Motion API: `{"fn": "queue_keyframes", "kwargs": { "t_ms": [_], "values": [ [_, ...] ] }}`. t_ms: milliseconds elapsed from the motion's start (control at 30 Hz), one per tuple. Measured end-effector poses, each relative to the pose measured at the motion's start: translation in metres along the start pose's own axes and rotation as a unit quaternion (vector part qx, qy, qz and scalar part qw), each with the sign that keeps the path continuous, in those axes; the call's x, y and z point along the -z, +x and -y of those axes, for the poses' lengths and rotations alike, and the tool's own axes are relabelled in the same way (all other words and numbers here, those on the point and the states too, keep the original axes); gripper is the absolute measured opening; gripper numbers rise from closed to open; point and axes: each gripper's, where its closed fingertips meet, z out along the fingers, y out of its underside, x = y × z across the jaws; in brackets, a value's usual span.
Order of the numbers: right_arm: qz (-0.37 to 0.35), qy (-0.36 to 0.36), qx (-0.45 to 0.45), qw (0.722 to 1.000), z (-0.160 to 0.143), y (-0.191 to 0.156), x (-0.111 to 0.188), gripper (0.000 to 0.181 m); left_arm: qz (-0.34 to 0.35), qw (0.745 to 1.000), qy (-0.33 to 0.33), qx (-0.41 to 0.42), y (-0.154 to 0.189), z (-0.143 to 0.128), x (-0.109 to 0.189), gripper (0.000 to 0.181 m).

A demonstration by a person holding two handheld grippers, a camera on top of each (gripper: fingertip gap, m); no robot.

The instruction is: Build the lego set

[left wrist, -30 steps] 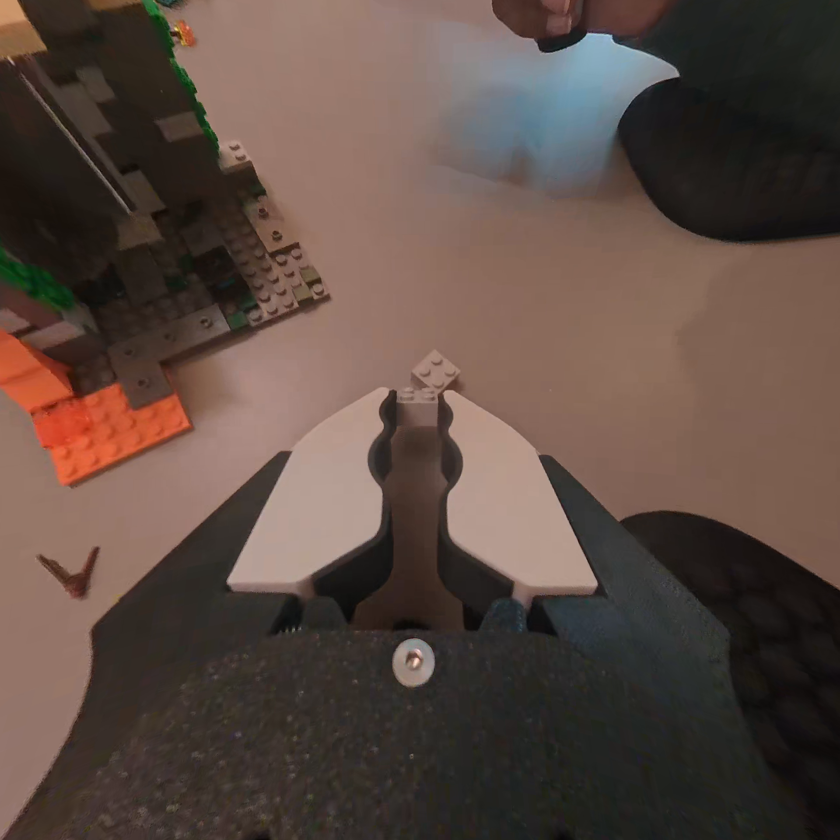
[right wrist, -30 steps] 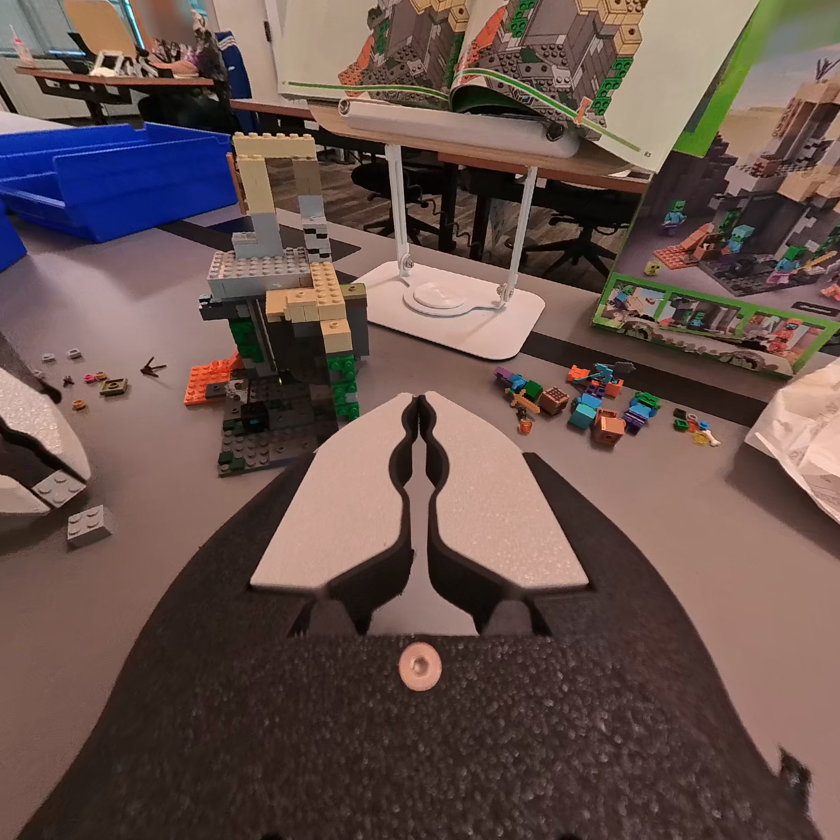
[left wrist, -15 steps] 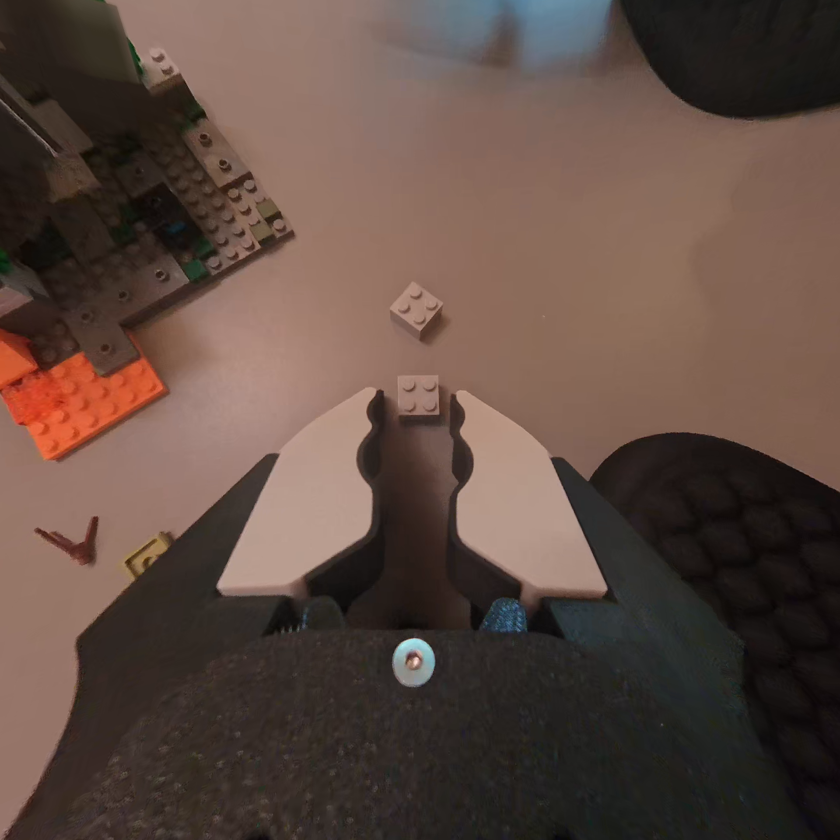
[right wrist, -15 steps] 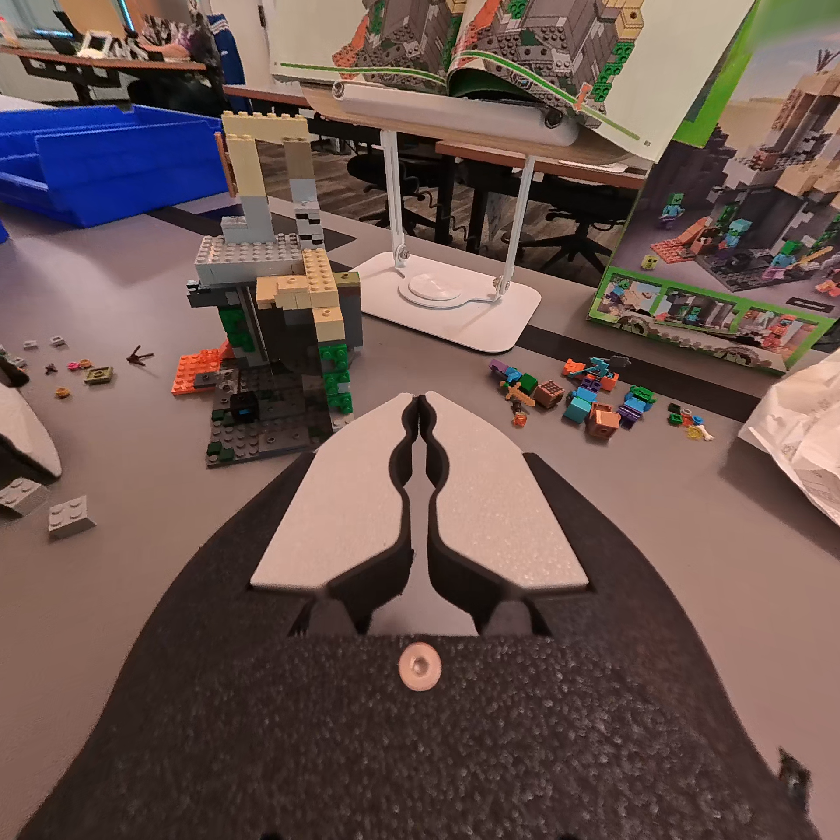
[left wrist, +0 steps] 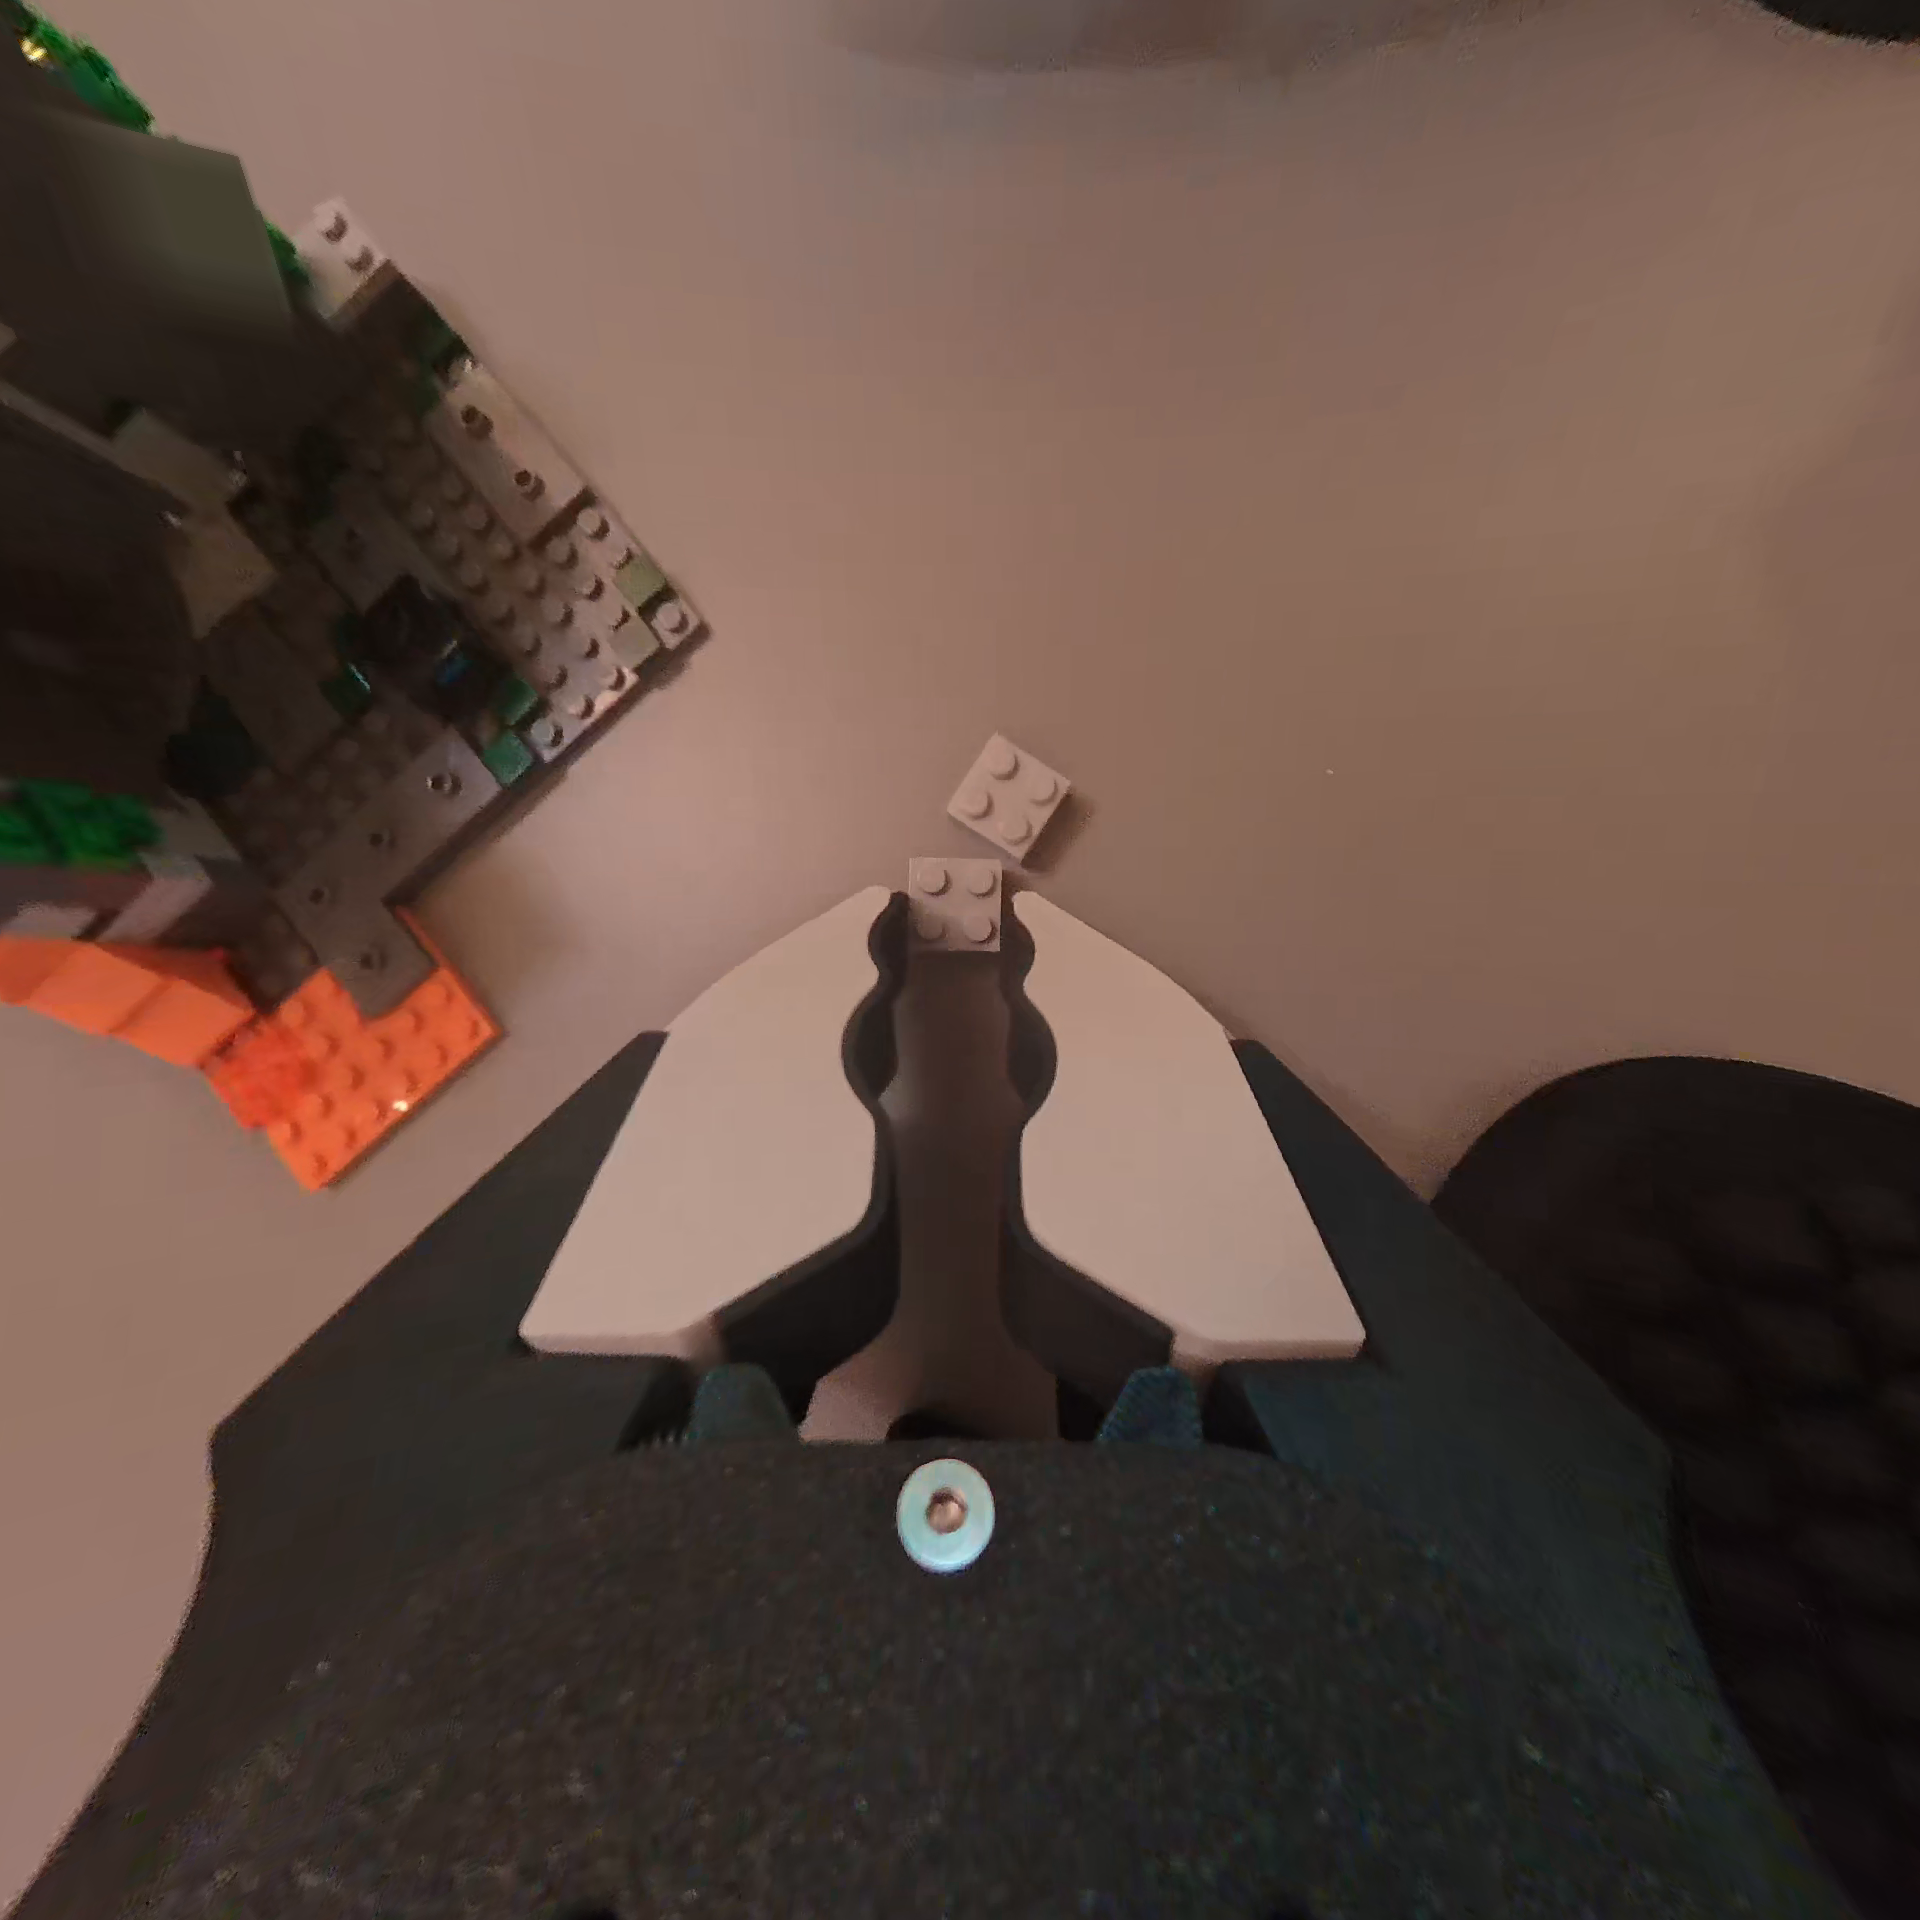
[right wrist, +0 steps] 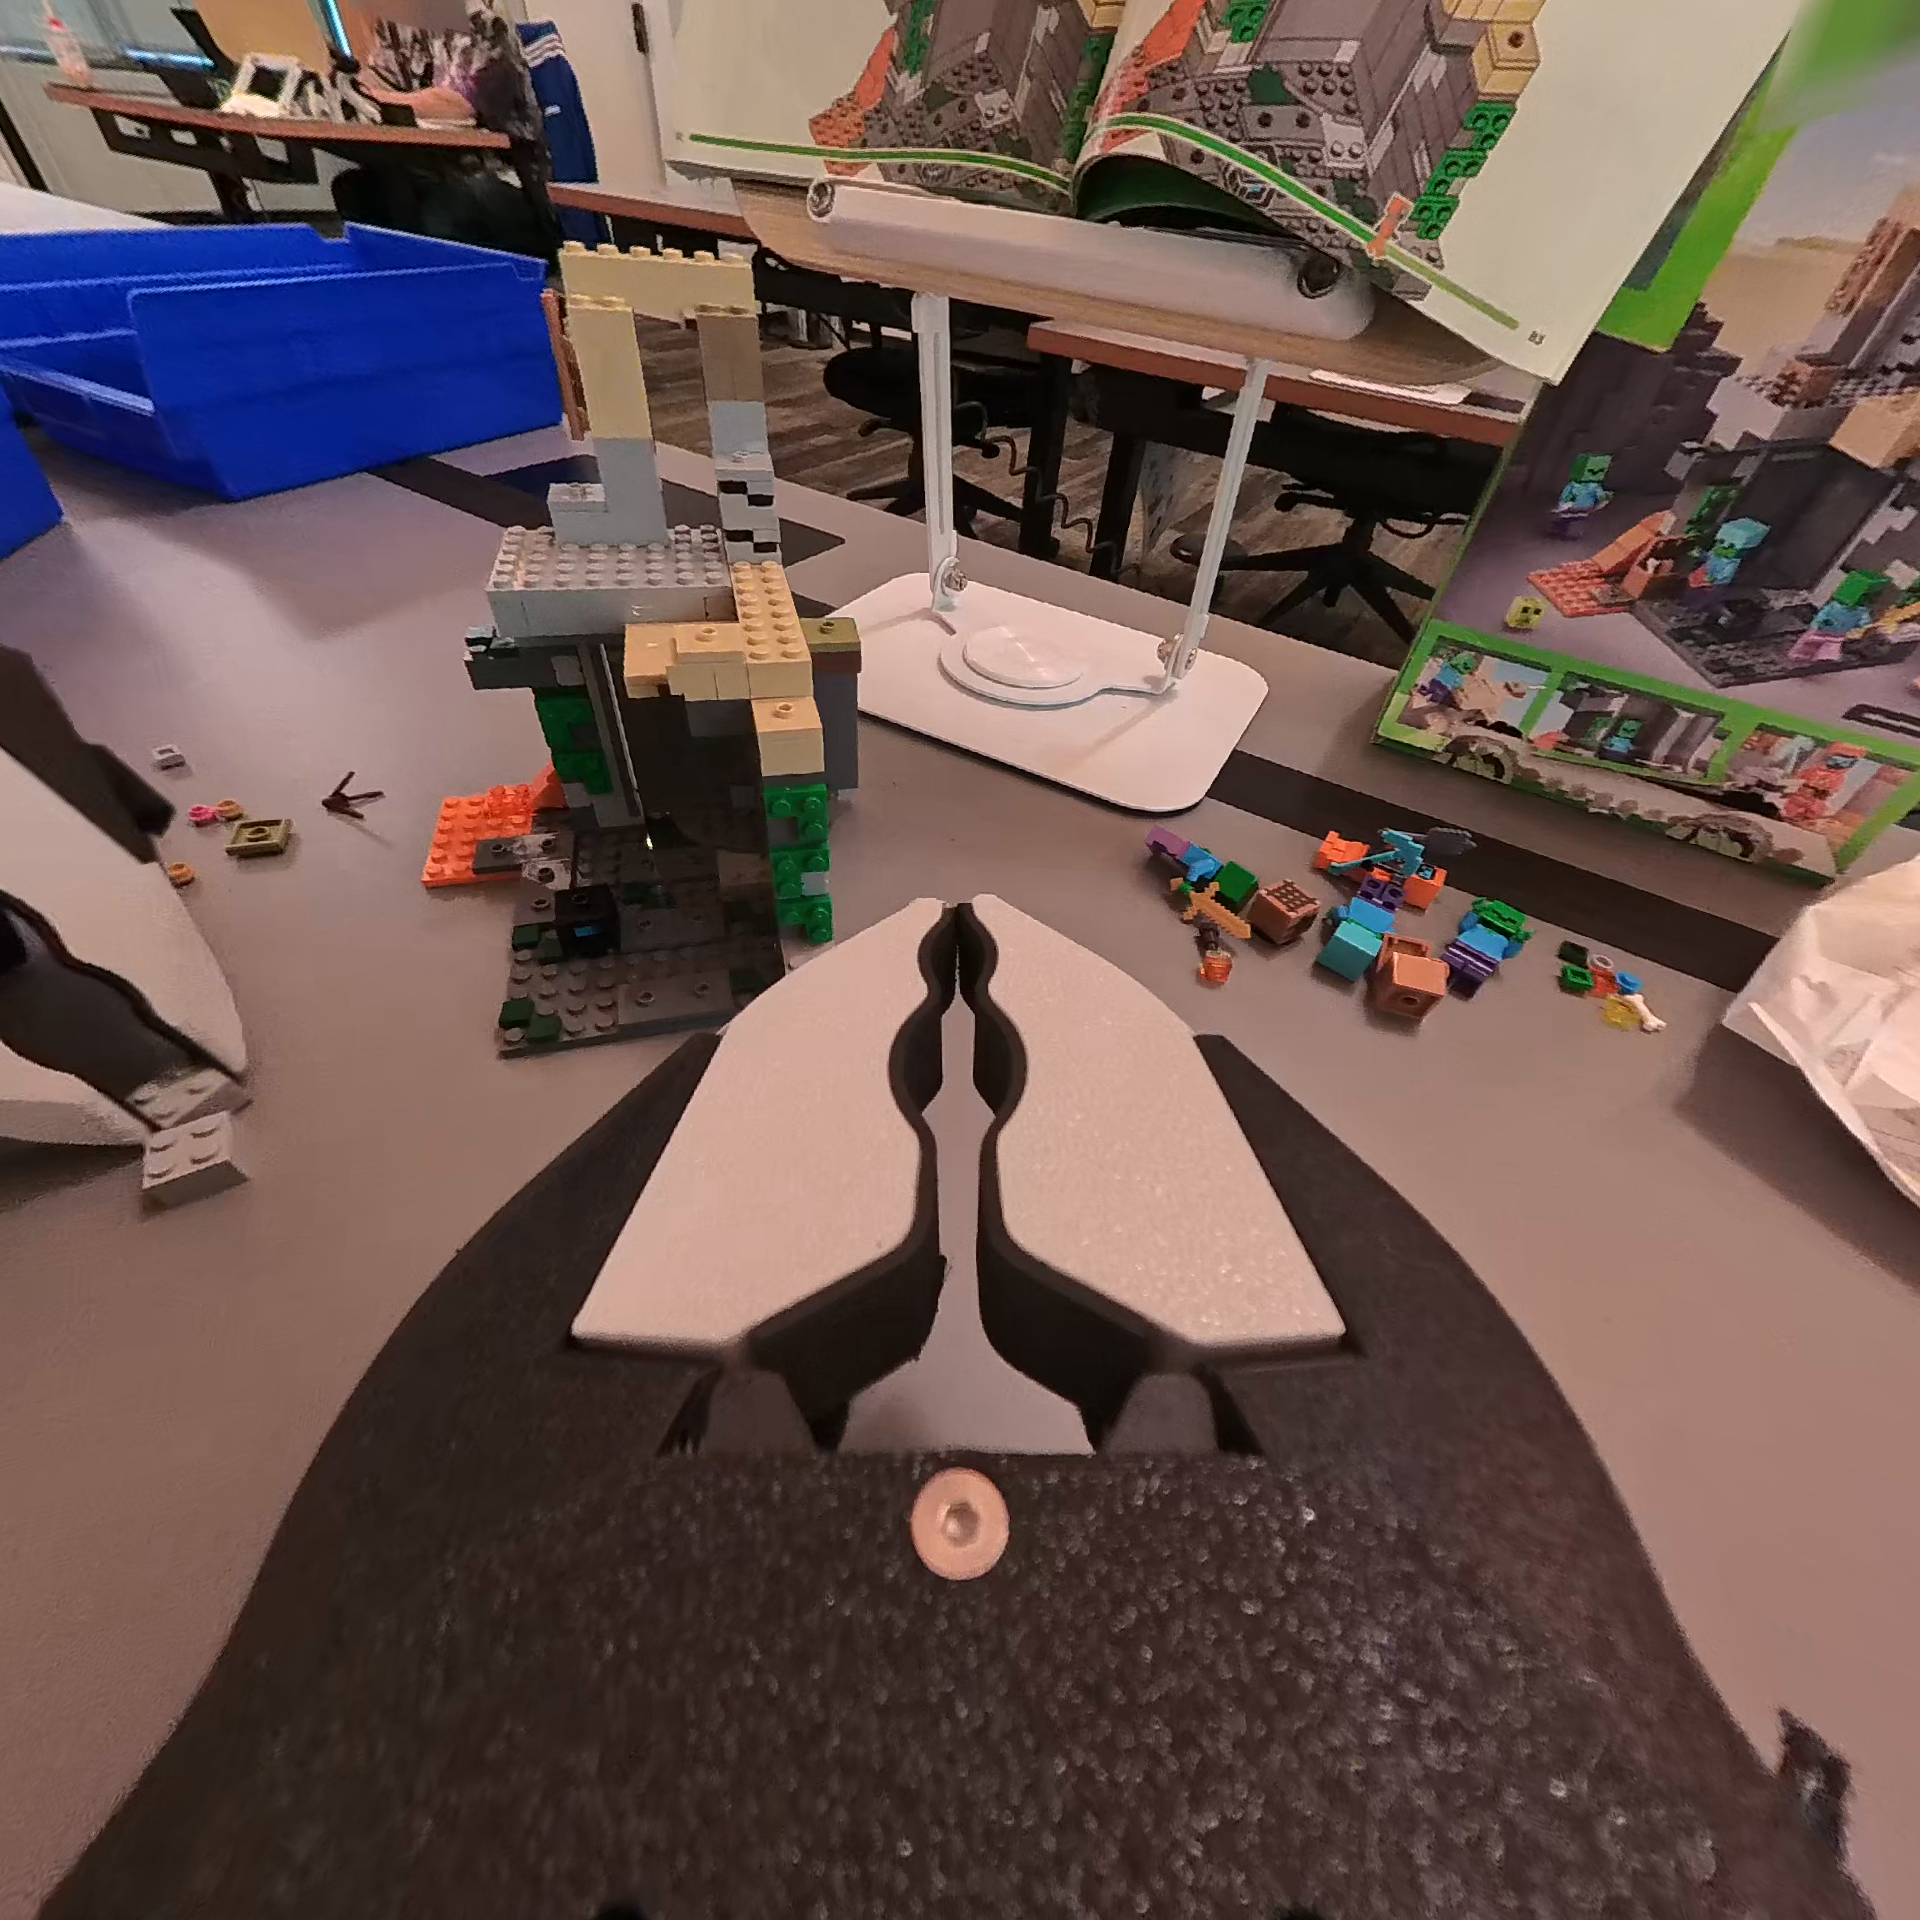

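My left gripper (left wrist: pixel 954 902) is shut on a small grey 2x2 brick (left wrist: pixel 956 906), held studs up at its fingertips just above the table. A second grey 2x2 brick (left wrist: pixel 1010 798) lies on the table right beyond it. In the right wrist view the left gripper shows at the left edge, with the held brick (right wrist: pixel 179 1096) just over the lying one (right wrist: pixel 195 1166). The partly built set (right wrist: pixel 665 727), with grey, tan, green and orange parts, stands left of centre; its baseplate (left wrist: pixel 416 644) lies left of my left gripper. My right gripper (right wrist: pixel 956 910) is shut and empty, above the table in front of the build.
An instruction booklet (right wrist: pixel 1195 94) rests on a white stand (right wrist: pixel 1049 696) behind the build. The set box (right wrist: pixel 1704 582) stands at the right, loose figures and pieces (right wrist: pixel 1371 935) in front of it. Blue bins (right wrist: pixel 260 343) sit at the back left, small parts (right wrist: pixel 260 831) at the left. About 20 centimetres separates my left fingertips from my right.
Half a second ago my left gripper's jaws stood wider around the grey brick; now they have closed in on it again. The right gripper stayed shut and shifted only slightly.
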Motion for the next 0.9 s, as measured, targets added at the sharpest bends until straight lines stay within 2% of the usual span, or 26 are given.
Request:
{"fn": "queue_keyframes", "kwargs": {
  "t_ms": [167, 233, 400, 533, 733, 833, 900],
  "values": [
    [0.0, 0.004, -0.002, 1.0, 0.002, 0.001, 0.001, 0.0, -0.029, 1.0, 0.005, -0.007, 0.001, 0.006, -0.005, 0.018],
    [0.001, 0.004, -0.003, 1.0, 0.002, 0.0, 0.001, 0.0, -0.034, 0.999, 0.012, -0.001, 0.004, 0.008, -0.005, 0.028],
    [0.009, 0.006, -0.01, 1.0, 0.002, -0.004, 0.002, 0.0, 0.004, 0.997, 0.066, 0.028, 0.001, 0.019, 0.013, 0.03],
    [0.009, 0.02, -0.017, 1.0, 0.005, -0.006, 0.004, 0.0, 0.05, 0.99, 0.122, 0.06, -0.011, 0.023, 0.041, 0.029],
    [0.011, 0.034, -0.017, 0.999, 0.006, -0.012, 0.007, 0.0, 0.131, 0.973, 0.162, 0.095, -0.033, 0.019, 0.086, 0.029],
    [0.01, 0.033, -0.003, 0.999, 0.005, -0.016, 0.008, 0.0, 0.181, 0.962, 0.16, 0.123, -0.036, 0.005, 0.125, 0.025],
    [0.008, 0.034, 0.009, 0.999, 0.005, -0.017, 0.009, 0.0, 0.223, 0.954, 0.146, 0.14, -0.036, -0.012, 0.163, 0.023]
  ]
}}
